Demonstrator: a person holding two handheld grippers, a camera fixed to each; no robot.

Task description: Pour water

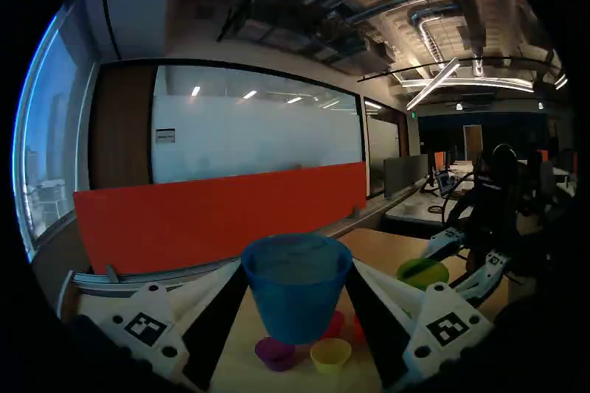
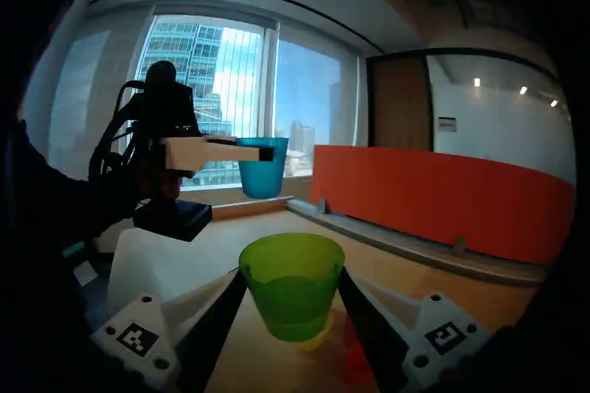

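My left gripper [image 1: 296,275] is shut on a blue cup [image 1: 295,297], held upright above the wooden table [image 1: 383,245]. In the right gripper view the same blue cup [image 2: 262,166] hangs at upper left, between the white fingers [image 2: 210,150] of that gripper, with a hand behind it. My right gripper [image 2: 292,282] is shut on an upright translucent green cup [image 2: 293,297], whose lower part looks darker. From the left gripper view the green cup [image 1: 422,271] sits lower right, apart from the blue one. I cannot tell whether either cup holds water.
Small purple [image 1: 274,352], yellow [image 1: 330,355] and pink [image 1: 335,323] cups stand on the table under the blue cup. An orange divider [image 2: 442,201] runs along the table's far edge. Windows [image 2: 221,83] lie behind the left gripper, and office desks [image 1: 428,201] stretch away.
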